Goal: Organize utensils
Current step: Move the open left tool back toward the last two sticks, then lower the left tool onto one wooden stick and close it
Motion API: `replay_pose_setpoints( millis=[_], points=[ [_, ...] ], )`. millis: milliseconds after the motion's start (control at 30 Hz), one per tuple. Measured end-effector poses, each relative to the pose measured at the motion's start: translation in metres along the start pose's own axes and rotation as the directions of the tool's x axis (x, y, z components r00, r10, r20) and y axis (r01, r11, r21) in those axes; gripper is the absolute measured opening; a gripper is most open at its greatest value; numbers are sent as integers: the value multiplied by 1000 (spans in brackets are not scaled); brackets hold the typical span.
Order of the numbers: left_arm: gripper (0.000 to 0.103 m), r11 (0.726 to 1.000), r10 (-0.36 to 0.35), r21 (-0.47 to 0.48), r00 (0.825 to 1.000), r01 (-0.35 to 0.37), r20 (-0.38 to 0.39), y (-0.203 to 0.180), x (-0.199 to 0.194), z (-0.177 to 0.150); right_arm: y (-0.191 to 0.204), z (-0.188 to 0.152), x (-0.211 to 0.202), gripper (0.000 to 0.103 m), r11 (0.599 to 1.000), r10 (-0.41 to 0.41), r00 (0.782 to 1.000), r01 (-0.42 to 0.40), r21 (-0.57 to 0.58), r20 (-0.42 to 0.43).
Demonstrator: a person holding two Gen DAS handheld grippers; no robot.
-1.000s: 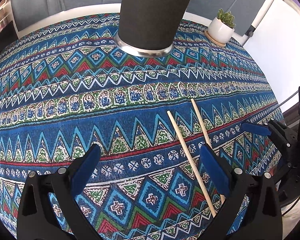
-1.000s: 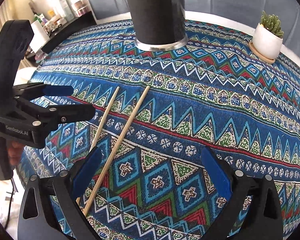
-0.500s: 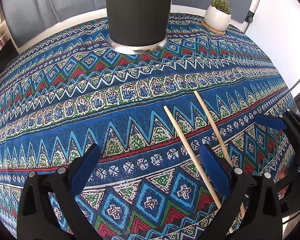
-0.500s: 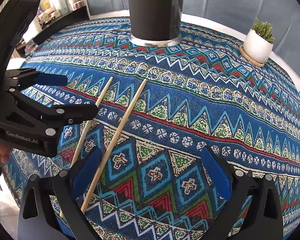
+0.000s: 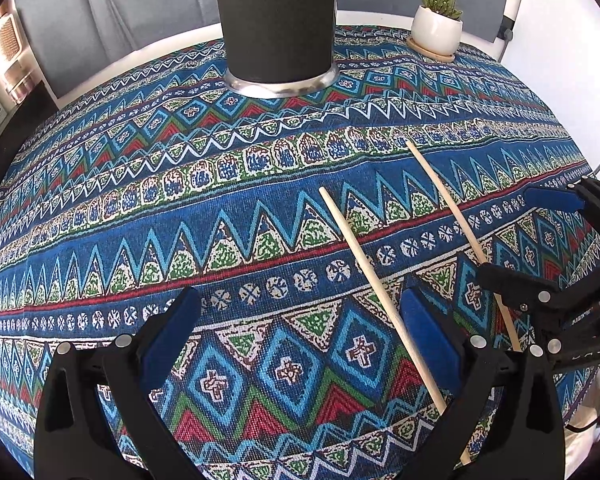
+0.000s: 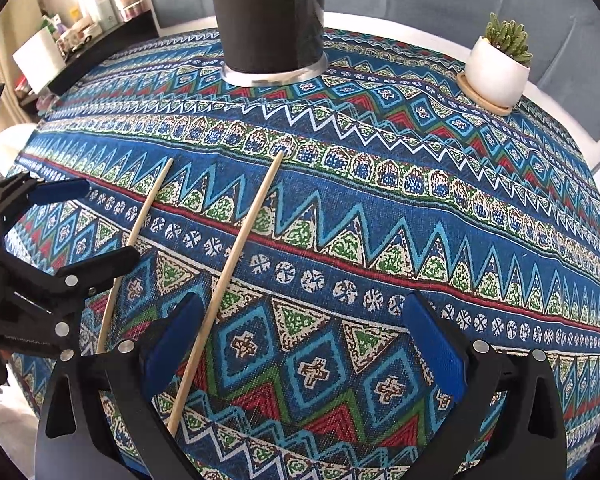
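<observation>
Pick-up step: two chopsticks [image 5: 364, 256] [image 5: 456, 208] flat on cloth [image 5: 220, 216], black holder [image 5: 276, 20] far. Left gripper [image 5: 296, 320], right gripper [image 6: 300, 320] jaws apart, empty (both hovering). Next: straddle one stick, close.

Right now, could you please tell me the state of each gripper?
Left gripper: open, holding nothing, above the tablecloth.
Right gripper: open, holding nothing; the chopsticks lie on the cloth.
</observation>
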State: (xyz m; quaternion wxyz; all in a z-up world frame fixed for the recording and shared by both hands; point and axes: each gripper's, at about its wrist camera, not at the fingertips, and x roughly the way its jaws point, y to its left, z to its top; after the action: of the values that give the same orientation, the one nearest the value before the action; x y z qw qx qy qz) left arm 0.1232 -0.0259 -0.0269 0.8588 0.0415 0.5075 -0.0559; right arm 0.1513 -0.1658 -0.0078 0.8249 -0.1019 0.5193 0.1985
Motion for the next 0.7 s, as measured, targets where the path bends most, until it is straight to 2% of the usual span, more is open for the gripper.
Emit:
replay_pose_setpoints(
  millis=[167,267,400,500,600,667,700],
  points=[
    [98,1000,19,-22,998,-18,53,-1,-5,-10,2,0,1,96,1000,-4,1000,4,5,9],
    [98,999,28,-42,999,-26,30,-1,-7,-11,4,-3,0,97,1000,-3,999,3,3,35],
    [99,1000,9,-6,997,-9,82,-1,-11,-19,4,-4,1,96,1000,7,998,-7,-16,60],
    [98,1000,-10,23,997,9,76,3,-15,-25,5,-2,1,96,1000,6,999,-5,-17,40],
    [94,997,-47,73,995,40,89,7,-19,-31,4,1,1,95,999,16,1000,-15,-34,15],
    [88,993,-67,99,993,57,94,10,-22,-33,4,1,2,94,999,16,1000,-16,-46,0],
    [81,992,-72,109,993,62,93,13,-24,-33,3,2,2,93,999,17,1000,-17,-48,-8]
  ],
)
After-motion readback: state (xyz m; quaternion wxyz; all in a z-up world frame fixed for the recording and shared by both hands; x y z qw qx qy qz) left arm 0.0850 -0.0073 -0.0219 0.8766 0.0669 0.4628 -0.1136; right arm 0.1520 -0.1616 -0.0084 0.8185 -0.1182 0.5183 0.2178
